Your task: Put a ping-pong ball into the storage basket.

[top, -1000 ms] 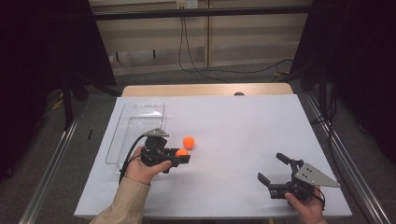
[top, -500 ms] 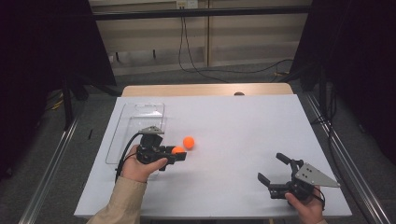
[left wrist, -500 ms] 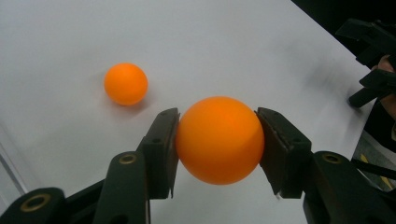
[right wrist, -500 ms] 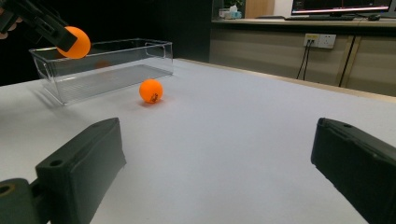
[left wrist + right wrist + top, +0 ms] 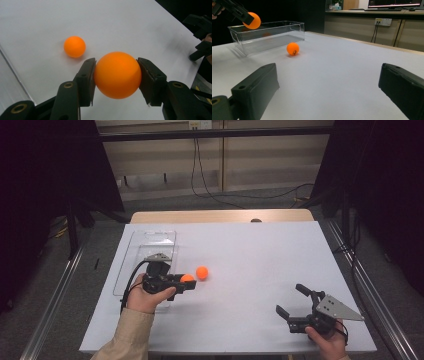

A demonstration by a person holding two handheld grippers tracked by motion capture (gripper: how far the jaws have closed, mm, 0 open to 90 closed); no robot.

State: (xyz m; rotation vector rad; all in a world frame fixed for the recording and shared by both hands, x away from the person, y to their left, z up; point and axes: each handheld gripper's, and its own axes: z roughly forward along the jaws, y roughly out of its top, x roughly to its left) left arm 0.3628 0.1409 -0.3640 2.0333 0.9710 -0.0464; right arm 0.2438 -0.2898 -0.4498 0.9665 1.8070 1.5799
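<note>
Fingers (image 5: pixel 87 77) tight around orange ball (image 5: pixel 117 74)

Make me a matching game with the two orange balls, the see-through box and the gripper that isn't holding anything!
Things:
1. ball in the left gripper
2. ball on the table
3. clear box
4. right gripper

States:
A. jaws wide apart, nothing between them
B. lies loose on the white table
C. squeezed between two black jaws, up off the table
D. stands on the table's left side, no ball in it

Pairs: 1-C, 2-B, 3-D, 4-A
</note>
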